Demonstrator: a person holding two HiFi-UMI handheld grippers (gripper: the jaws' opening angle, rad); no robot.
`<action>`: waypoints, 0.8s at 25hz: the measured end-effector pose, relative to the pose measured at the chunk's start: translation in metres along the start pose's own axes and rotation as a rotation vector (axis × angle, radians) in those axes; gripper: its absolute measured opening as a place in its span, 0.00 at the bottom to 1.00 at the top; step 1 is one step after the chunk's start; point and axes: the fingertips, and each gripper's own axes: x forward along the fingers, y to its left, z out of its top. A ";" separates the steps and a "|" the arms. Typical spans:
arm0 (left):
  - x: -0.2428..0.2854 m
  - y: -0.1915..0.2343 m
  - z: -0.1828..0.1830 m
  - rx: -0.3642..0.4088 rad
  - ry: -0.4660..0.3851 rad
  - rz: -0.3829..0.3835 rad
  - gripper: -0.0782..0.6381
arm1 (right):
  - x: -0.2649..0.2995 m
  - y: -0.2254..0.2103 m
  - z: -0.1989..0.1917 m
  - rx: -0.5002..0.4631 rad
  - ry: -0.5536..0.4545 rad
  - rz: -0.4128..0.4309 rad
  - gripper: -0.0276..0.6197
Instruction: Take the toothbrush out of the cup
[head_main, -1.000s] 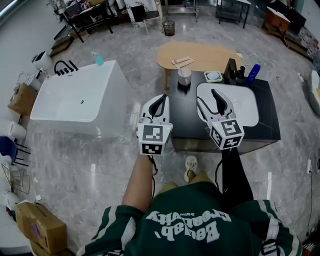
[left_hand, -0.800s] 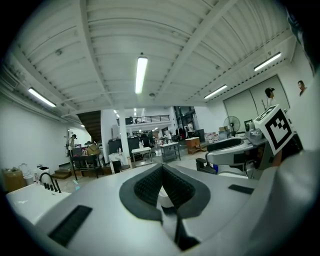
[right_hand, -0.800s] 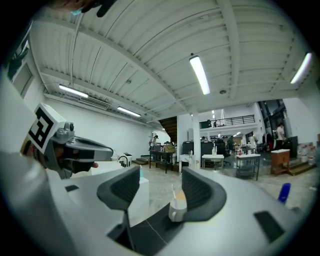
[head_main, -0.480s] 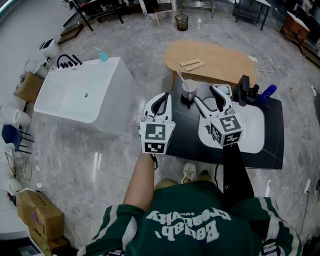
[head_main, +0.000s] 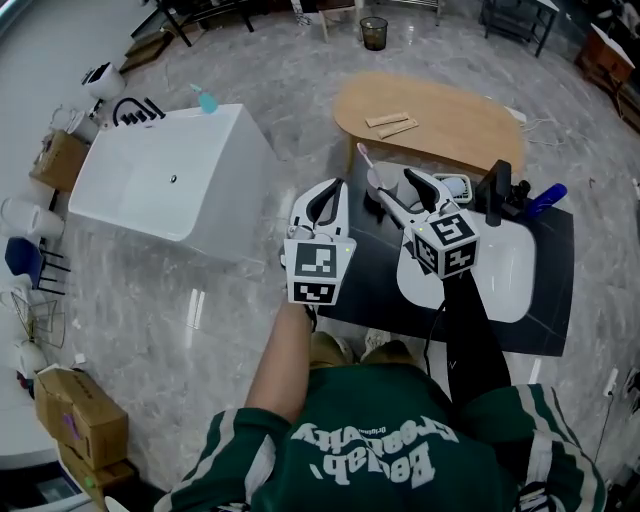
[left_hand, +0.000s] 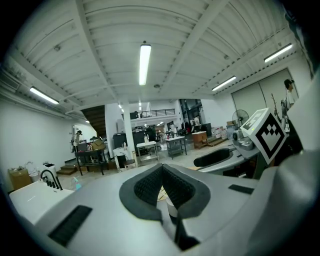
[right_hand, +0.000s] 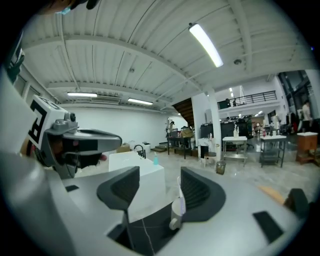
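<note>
Over the black desk (head_main: 545, 300), both claws have pushed forward in the last second. The right claw (head_main: 398, 186) was hanging above the white basin (head_main: 510, 265) a moment ago. Now its tips are up beside the cup (head_main: 374, 180)! Its jaws have just eased in a touch, yet they stand wide apart and press on nothing. The left claw (head_main: 328, 192) has come along too, pads together and empty, just left of the cup. My read is that the approach is nearly done and the grab has not begun, with the toothbrush (head_main: 362, 152) standing in the cup.

From the right gripper view, the toothbrush (right_hand: 181, 192) rises upright out of the cup (right_hand: 176, 212) inside the gap of the right claw (right_hand: 159, 187), nearer the right-hand pad and a little ahead of both pads. Nothing touches it. From the head view its pink head pokes out just past the claw's left finger. The left claw (left_hand: 161, 172) shows only a sliver of cup (left_hand: 170, 207) beneath its closed pads.
</note>
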 end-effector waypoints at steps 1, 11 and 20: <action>0.003 0.002 -0.001 -0.001 0.002 0.002 0.11 | 0.007 -0.001 -0.004 -0.010 0.019 0.011 0.45; 0.044 0.042 -0.036 -0.013 0.062 -0.022 0.11 | 0.086 -0.026 -0.048 -0.047 0.204 0.012 0.40; 0.093 0.058 -0.069 -0.057 0.097 -0.112 0.11 | 0.150 -0.050 -0.093 -0.073 0.372 0.002 0.38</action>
